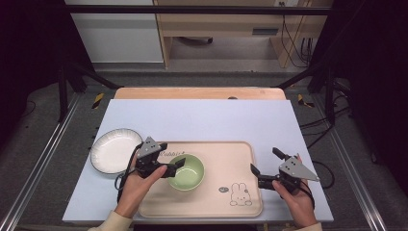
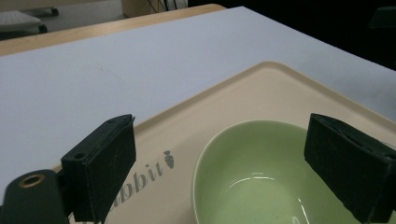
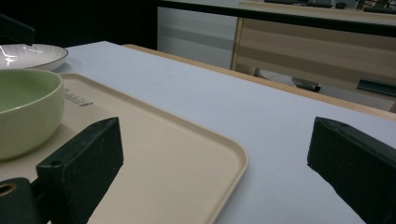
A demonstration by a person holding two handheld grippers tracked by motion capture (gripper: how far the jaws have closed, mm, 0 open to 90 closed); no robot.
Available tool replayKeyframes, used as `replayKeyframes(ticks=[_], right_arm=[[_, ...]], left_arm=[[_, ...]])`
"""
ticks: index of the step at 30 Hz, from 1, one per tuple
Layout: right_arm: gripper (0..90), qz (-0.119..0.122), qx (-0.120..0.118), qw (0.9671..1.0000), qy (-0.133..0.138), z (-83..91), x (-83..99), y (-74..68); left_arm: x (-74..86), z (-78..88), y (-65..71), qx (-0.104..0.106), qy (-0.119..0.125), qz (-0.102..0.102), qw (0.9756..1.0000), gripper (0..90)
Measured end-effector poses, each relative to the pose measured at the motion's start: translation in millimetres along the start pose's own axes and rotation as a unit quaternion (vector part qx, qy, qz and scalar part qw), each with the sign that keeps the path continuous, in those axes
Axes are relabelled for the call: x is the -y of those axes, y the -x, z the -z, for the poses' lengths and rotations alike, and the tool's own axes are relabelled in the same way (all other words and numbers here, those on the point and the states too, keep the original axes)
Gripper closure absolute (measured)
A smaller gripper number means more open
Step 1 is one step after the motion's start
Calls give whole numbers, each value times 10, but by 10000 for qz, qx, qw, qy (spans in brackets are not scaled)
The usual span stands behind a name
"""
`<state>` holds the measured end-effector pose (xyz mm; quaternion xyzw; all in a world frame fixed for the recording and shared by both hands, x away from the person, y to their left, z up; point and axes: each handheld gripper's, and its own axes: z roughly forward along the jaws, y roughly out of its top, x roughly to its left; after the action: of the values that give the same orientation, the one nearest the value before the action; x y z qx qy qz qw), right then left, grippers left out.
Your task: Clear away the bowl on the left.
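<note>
The left tool (image 1: 174,166) stands wide open at the near-left rim of the green bowl (image 1: 186,172), its two black pads (image 2: 105,163) either side of the rim with air between pad and glaze; it holds nothing. Taking the bowl as landmark: it sits upright and empty on the beige tray (image 1: 240,204), in the tray's left half, with the printed lettering just behind it and the rabbit drawing well to its right. A white plate (image 1: 115,150) lies to the bowl's left, off the tray, on the pale surface (image 1: 202,118). The right tool (image 1: 263,167) hovers far to the bowl's right, at the tray's right edge, jaws spread and empty.

The bowl looks like glazed ceramic: stiff, fairly heavy for its size, smooth enough to slip and likely to chip if knocked. The best hold is probably across the rim wall, one pad inside and one outside, squeezed firmly and lifted level.
</note>
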<state>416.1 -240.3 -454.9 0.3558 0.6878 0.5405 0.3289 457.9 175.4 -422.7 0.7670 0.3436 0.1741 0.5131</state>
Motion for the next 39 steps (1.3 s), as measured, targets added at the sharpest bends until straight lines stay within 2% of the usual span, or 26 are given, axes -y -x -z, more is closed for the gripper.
replayKeyframes(ticks=[4,6,7,13,28,32,38,39], right_arm=[[37,7,-3,10000,2,2,-1,-2],[35,1,4,10000,9,5,-2,-1],[32,-11,18,10000,9,6,-2,0],[22,-9,80,10000,20,13,2,10],[24,20,125,9999,43,16,0,18],[25,38,120,9999,37,18,0,16],[25,45,123,9999,47,19,2,18],[26,52,122,9999,51,21,1,19]], left_arm=[[-18,94,-23,83,232,42,9997,77],[-20,123,-33,96,258,22,9996,66],[-23,173,-47,95,371,-30,9993,65],[-46,297,-95,76,603,-83,9981,26],[27,553,-214,48,790,-79,9968,29],[59,657,-270,4,914,-93,9958,29],[86,728,-336,-44,993,-108,9950,31],[102,756,-364,-100,1032,-98,9946,31]])
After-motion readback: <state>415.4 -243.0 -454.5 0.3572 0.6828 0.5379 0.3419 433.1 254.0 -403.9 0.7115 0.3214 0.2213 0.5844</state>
